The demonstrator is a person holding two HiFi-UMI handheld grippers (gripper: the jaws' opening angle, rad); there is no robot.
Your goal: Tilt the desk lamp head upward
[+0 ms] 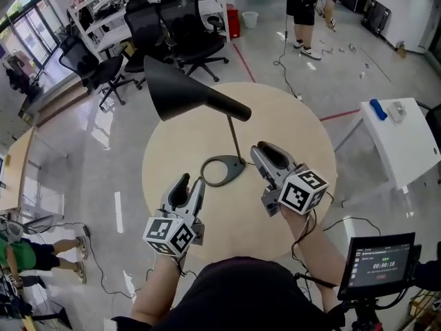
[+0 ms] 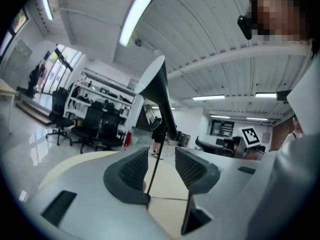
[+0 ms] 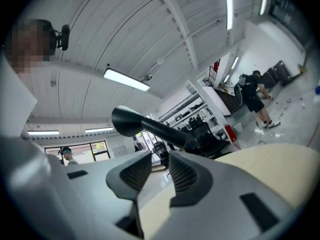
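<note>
Left gripper [image 1: 192, 183] and right gripper [image 1: 266, 152] hover unclenched and empty near the lamp [image 1: 185, 90], upright mid-table [image 1: 303, 119]. Best to pin the base [image 1: 236, 165] with 1 gripper and nudge the head up slowly with the other.

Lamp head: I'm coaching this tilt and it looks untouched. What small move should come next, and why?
Probably raise the right tongs toward the narrow rear end of the lamp head. They and the left tongs are open and empty, beside the lamp base, with the head above, untouched.
</note>
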